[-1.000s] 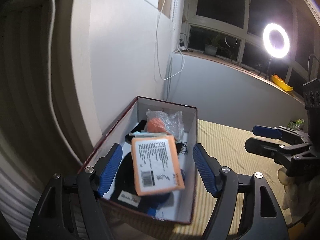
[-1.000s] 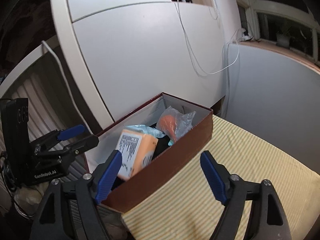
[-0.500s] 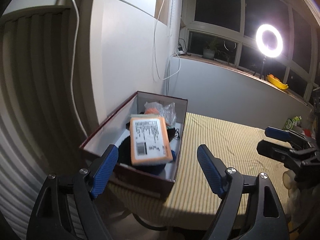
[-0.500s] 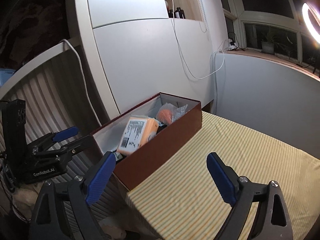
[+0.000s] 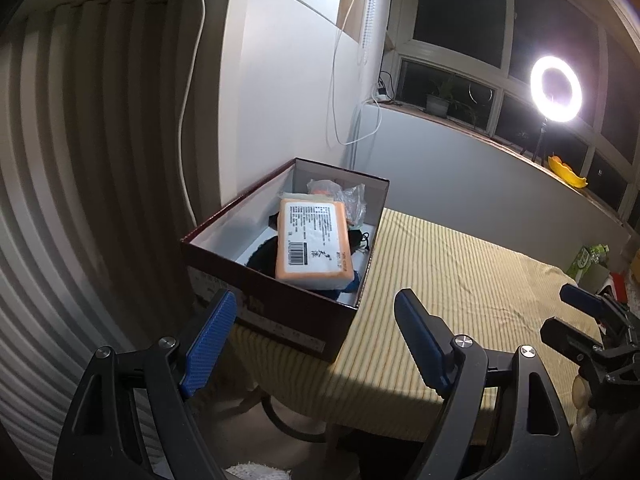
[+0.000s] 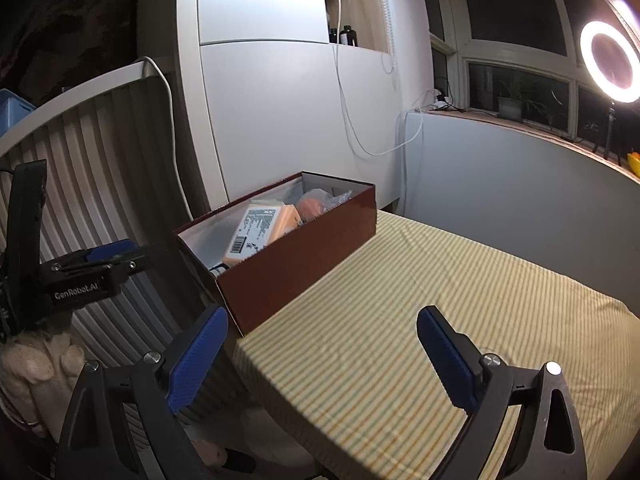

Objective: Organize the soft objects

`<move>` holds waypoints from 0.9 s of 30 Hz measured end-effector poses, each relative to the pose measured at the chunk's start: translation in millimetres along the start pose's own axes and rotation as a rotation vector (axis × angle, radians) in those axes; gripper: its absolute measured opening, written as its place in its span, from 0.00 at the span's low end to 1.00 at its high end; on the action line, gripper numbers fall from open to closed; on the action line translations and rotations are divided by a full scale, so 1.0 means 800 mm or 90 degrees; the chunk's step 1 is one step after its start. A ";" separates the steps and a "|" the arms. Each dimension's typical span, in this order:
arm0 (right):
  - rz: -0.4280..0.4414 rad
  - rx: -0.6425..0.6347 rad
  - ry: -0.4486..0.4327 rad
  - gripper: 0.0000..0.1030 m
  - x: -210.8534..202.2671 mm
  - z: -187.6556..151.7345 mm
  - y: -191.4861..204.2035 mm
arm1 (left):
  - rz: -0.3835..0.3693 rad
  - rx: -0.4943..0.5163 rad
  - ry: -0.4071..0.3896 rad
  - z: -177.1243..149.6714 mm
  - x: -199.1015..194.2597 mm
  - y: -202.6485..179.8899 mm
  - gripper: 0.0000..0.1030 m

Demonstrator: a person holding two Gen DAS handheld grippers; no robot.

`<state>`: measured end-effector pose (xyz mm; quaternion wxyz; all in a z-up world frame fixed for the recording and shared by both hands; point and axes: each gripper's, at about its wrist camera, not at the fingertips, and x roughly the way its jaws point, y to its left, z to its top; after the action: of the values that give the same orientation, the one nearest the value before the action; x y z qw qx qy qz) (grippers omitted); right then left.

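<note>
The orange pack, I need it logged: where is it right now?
In both views the orange pack lies label-up inside the brown box, atop dark items, before the clear bag.

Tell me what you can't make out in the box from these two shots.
- Black item, left wrist view: mostly under the orange pack; what it is is unclear.
- Bagged orange thing, both views: crinkled plastic hides its shape.
- Box floor, right wrist view: blocked by the near wall.
- Pack label: too small to read.

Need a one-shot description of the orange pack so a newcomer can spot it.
Find the dark red box at the left end of the striped yellow table. The orange pack lies on top of the things inside, the only one with a white printed label and barcode.
</note>
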<state>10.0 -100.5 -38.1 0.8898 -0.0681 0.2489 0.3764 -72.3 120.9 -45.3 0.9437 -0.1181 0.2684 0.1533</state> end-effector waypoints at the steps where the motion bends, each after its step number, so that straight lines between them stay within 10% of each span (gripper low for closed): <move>1: -0.001 0.000 0.002 0.91 0.000 -0.001 -0.002 | 0.000 0.002 -0.002 0.000 -0.001 -0.001 0.79; 27: -0.018 0.000 0.008 0.91 0.004 -0.013 -0.010 | -0.019 0.005 -0.001 -0.003 0.002 -0.011 0.79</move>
<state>13.3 -107.2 -48.8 0.8935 -0.0738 0.2536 0.3632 -69.1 112.8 -46.9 0.9465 -0.1183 0.2665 0.1385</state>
